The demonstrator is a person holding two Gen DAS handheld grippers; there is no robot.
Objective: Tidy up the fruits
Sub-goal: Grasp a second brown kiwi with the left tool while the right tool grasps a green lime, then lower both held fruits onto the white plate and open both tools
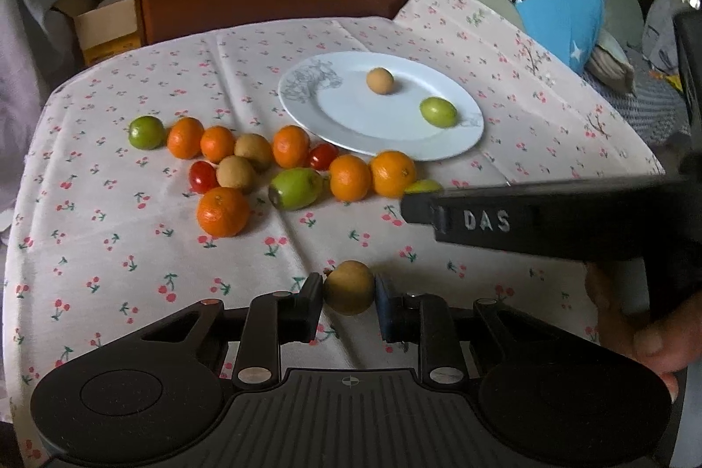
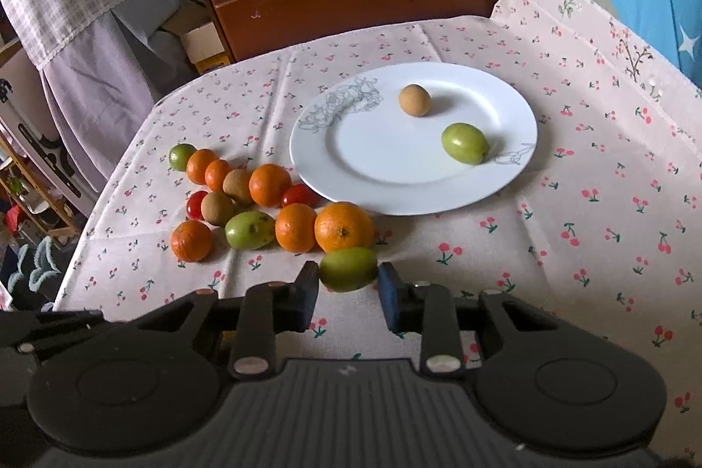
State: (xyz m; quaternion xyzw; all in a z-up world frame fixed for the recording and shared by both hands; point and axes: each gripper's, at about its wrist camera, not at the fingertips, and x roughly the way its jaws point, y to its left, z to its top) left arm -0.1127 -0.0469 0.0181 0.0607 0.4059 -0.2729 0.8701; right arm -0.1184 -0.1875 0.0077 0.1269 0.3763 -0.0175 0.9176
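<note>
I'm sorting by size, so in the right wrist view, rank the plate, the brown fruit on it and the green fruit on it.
1. white plate, clearly largest.
2. green fruit on the plate.
3. brown fruit, slightly smaller; it lies farther from the camera, so that gap is unsure.

White plate (image 2: 412, 196) with grey sketch motif, orange mandarins (image 2: 343, 226), pink cherry-print tablecloth (image 2: 592, 231)
</note>
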